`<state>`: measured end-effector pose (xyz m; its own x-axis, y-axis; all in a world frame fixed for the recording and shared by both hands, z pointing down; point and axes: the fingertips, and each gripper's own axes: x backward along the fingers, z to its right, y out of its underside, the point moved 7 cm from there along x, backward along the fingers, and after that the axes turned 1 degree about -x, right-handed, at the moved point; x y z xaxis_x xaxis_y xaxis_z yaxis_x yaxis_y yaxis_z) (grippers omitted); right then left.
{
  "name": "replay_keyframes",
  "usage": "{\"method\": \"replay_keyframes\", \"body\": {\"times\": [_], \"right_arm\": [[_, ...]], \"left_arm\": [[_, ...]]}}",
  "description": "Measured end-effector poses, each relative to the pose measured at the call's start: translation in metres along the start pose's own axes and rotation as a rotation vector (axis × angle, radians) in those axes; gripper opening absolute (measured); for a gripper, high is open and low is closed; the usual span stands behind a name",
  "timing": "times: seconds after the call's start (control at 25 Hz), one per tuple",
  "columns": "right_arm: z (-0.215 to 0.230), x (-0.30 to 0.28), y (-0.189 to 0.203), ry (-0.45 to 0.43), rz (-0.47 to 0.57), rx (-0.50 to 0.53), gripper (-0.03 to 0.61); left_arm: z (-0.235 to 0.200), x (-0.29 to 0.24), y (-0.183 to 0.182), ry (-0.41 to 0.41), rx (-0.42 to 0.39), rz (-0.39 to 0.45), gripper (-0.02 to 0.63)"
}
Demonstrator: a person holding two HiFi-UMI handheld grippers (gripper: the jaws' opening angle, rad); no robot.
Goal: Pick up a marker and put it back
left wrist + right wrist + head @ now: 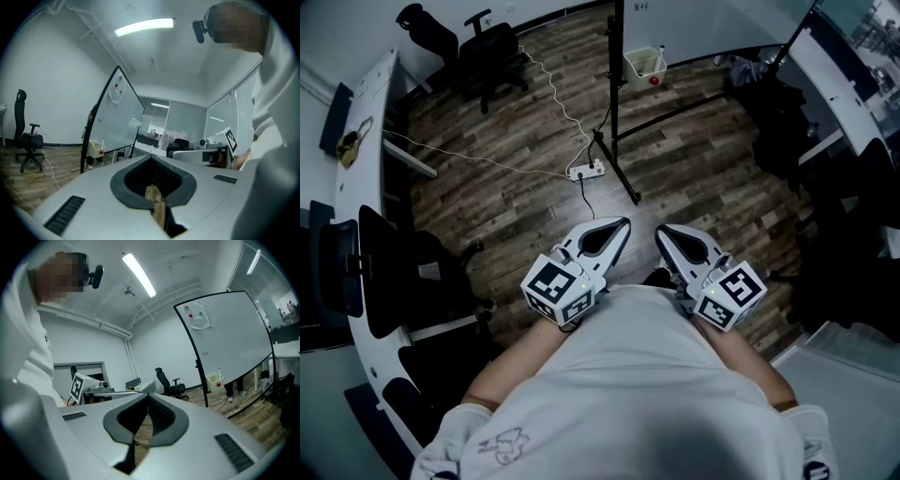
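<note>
Both grippers are held close against the person's white shirt (637, 375), pointing out over the wooden floor. My left gripper (623, 223) is shut with nothing in it; its tips meet (151, 157). My right gripper (661, 230) is also shut and empty, jaws touching at the tip (148, 394). A whiteboard on a black stand (117, 112) (225, 333) stands ahead. By its foot is a small white basket (644, 64) (97, 148) (214, 379) with a thin pen-like stick and a red thing in it. No marker shows clearly elsewhere.
The black whiteboard stand legs (619, 141) and a power strip (587, 171) with a white cable lie on the floor ahead. Black office chairs (492, 52) stand at the back left. A curved white desk (356, 187) runs along the left, dark bags (778, 112) sit at the right.
</note>
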<state>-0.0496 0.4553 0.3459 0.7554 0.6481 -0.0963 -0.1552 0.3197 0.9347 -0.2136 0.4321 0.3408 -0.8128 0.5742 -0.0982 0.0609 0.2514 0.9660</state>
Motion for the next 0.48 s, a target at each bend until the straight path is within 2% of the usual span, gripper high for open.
{"method": "replay_keyframes", "body": {"times": [0.28,0.48], "right_arm": [[0.047,-0.006,-0.014,-0.030,-0.006,-0.018,0.012],[0.101,-0.001,-0.030,-0.036,-0.008,-0.034,0.012]], "left_arm": [[-0.013,-0.045,-0.006,-0.018,-0.005,-0.018,0.005],[-0.020,-0.099,-0.013,-0.021,-0.009,-0.027,0.005]]}}
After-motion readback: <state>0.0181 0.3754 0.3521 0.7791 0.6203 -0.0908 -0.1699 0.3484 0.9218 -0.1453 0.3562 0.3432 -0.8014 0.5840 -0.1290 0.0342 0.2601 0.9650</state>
